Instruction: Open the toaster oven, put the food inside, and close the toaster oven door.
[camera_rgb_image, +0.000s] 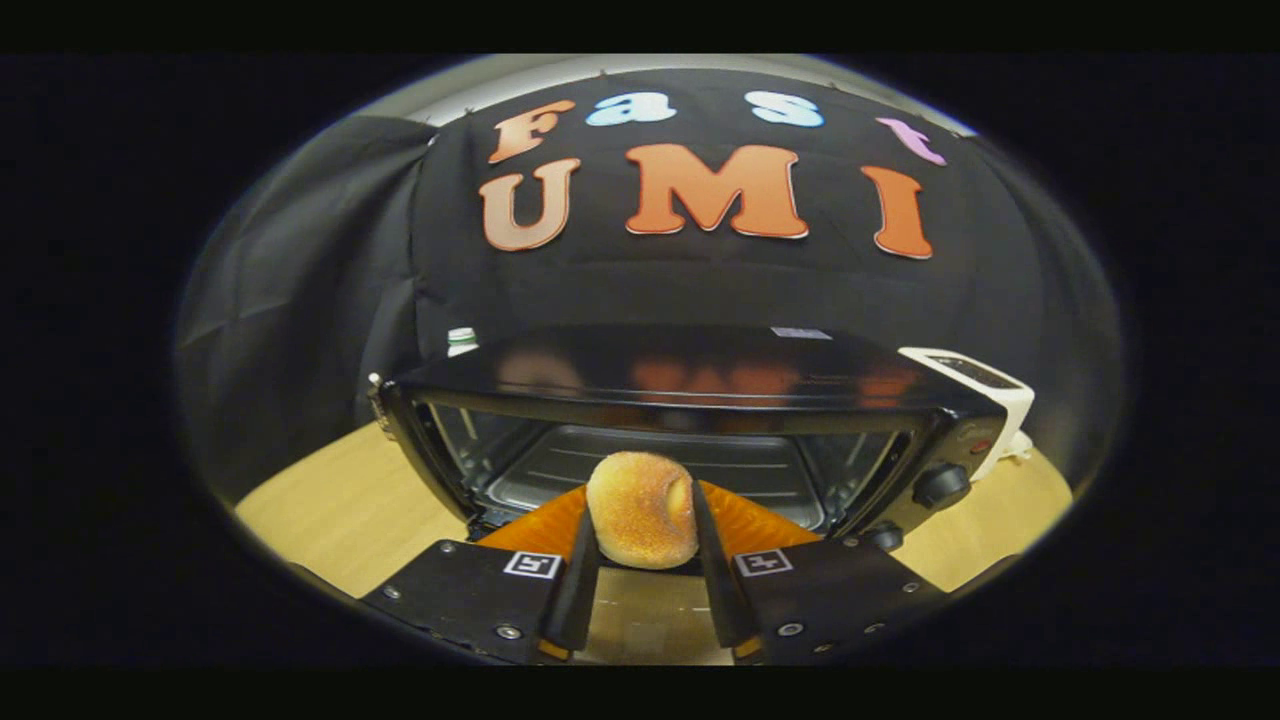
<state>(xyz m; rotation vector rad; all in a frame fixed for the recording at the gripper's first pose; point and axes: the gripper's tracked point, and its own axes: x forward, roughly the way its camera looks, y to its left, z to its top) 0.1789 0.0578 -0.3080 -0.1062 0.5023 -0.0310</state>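
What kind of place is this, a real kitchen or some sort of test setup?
Probably a staged recording booth, not a real kitchen. Black cloth wall hangs behind a pale wooden table holding an open black toaster oven and a white toaster. The tongs grip a round golden bread roll.

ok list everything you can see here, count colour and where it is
toaster oven: 1, black, on the table just beyond the fingers, cavity open, knobs on its right side
oven rack: 1, silver metal, inside the open cavity
bread roll: 1, golden brown, between the two fingers, in front of the oven opening
toaster: 1, white, behind the oven on its right
bottle: 1, white cap showing, behind the oven's left corner
table: 1, light wood, under the oven
gripper: 1, black body with orange fingers, both pressed on the roll's sides
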